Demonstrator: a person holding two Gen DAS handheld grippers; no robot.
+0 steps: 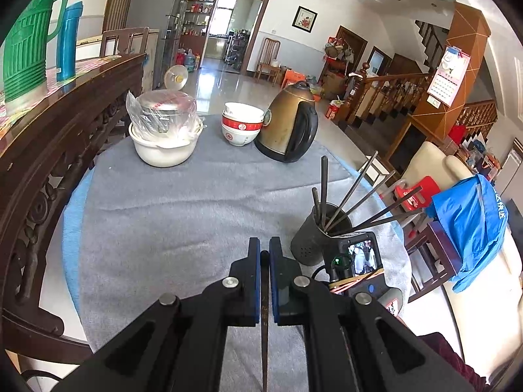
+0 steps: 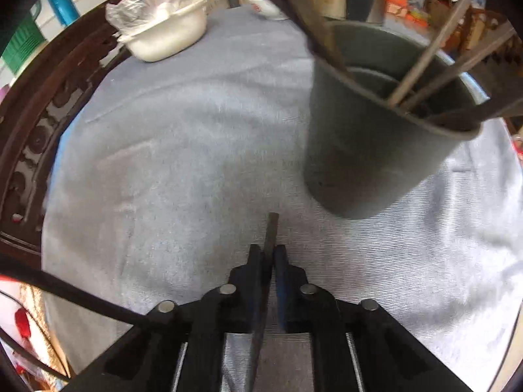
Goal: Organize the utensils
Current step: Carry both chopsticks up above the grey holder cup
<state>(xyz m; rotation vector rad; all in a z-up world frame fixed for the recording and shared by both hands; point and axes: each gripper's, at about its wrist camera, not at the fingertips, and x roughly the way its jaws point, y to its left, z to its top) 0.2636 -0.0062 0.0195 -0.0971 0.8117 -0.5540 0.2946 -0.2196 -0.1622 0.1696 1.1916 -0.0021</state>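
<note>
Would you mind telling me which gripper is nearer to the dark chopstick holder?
Right. The right gripper is close beside the chopstick holder, which looms just ahead-right of its tips. The left gripper sits farther back, left of the holder.

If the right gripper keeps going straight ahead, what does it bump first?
Probably the grey cloth: the right gripper, shut on a chopstick, points down at it. The cup sits just right of that line.

The left wrist view looks across the grey cloth [image 1: 183, 202] toward the far room; the right wrist view sits close, tilted down. Both share the dark cup [image 1: 313, 238] [image 2: 376, 150] and white pot [image 1: 163, 150] [image 2: 170, 39].
</note>
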